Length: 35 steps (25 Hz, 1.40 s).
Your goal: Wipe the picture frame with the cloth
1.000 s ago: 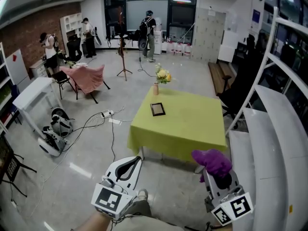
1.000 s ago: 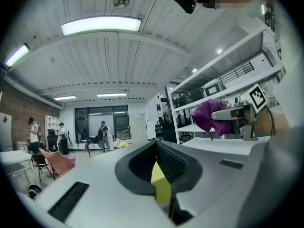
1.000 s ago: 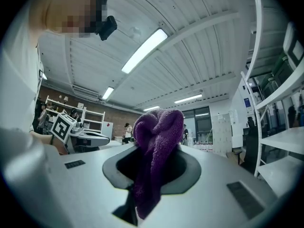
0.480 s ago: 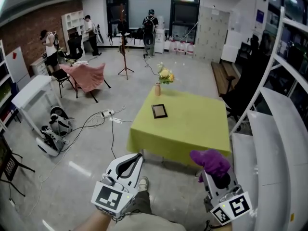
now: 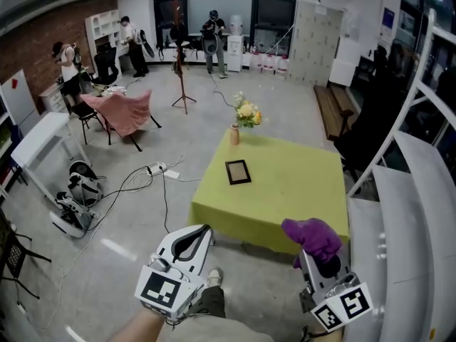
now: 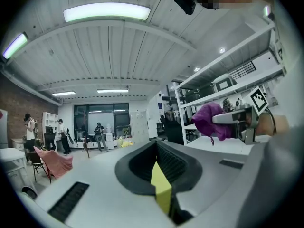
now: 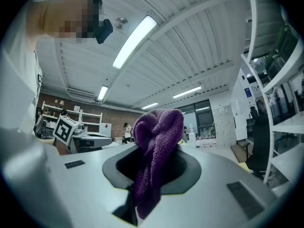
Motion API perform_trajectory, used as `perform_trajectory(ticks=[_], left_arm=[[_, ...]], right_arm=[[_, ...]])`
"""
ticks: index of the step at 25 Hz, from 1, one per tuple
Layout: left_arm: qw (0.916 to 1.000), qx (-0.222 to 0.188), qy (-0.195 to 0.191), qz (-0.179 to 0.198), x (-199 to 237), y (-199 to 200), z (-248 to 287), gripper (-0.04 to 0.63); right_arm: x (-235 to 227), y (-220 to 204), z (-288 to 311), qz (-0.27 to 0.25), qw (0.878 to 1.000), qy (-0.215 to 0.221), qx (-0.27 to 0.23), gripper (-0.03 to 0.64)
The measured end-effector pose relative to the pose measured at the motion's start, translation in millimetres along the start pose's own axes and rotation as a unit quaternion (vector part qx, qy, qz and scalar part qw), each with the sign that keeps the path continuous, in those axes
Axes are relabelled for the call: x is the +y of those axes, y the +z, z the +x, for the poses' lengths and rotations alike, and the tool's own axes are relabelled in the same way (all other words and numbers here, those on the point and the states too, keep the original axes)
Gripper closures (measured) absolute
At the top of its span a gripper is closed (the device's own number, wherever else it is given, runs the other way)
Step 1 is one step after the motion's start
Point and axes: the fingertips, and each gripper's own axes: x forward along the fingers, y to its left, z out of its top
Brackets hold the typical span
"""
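A small dark picture frame (image 5: 238, 172) lies flat on the yellow-green table (image 5: 299, 198), toward its left side, well ahead of both grippers. My right gripper (image 5: 318, 256) is shut on a purple cloth (image 5: 313, 239), which bunches out of its jaws; in the right gripper view the cloth (image 7: 154, 151) fills the jaw gap. My left gripper (image 5: 197, 232) is shut and holds nothing, hanging over the floor in front of the table's near edge. In the left gripper view the left gripper (image 6: 159, 186) points upward, jaws together.
A vase of flowers (image 5: 242, 116) stands at the table's far left corner. White shelving (image 5: 410, 212) runs along the right. Cables and a power strip (image 5: 157, 168) cross the floor at left. A draped chair (image 5: 121, 114) and people (image 5: 211, 30) are farther back.
The view has drawn slightly closer to the table, with the frame and vase shifting a little right. Both grippers keep their pose; the cloth stays held.
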Motion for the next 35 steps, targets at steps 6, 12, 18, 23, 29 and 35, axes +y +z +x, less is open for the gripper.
perform_trajectory(ticks=[6, 12, 18, 23, 29, 35], left_arm=[[0.9999, 0.007, -0.007, -0.006, 48.3, -3.2, 49.2, 0.588], [0.9998, 0.012, -0.016, -0.009, 106.2, -6.3, 99.0, 0.588], [0.9991, 0.018, -0.036, -0.013, 160.8, -10.1, 158.5, 0.588], [0.9984, 0.027, -0.049, -0.013, 201.1, -22.4, 204.2, 0.588], [0.9979, 0.025, -0.055, -0.023, 236.3, -36.5, 239.7, 0.588], [0.9980, 0.029, -0.045, -0.034, 256.8, -46.5, 260.6, 0.588]], right_arm=[[-24.7, 0.4, 61.7, 0.008, 1.000, -0.011, 0.007, 0.528], [-44.2, 0.0, 132.6, 0.007, 1.000, -0.019, 0.018, 0.528], [-71.7, -5.0, 211.8, 0.009, 0.999, -0.024, 0.036, 0.528], [-92.2, -19.3, 271.1, 0.012, 0.998, -0.030, 0.049, 0.528], [-108.1, -34.0, 326.1, 0.008, 0.997, -0.027, 0.068, 0.528], [-123.1, -41.4, 360.6, 0.001, 0.996, -0.017, 0.088, 0.528]])
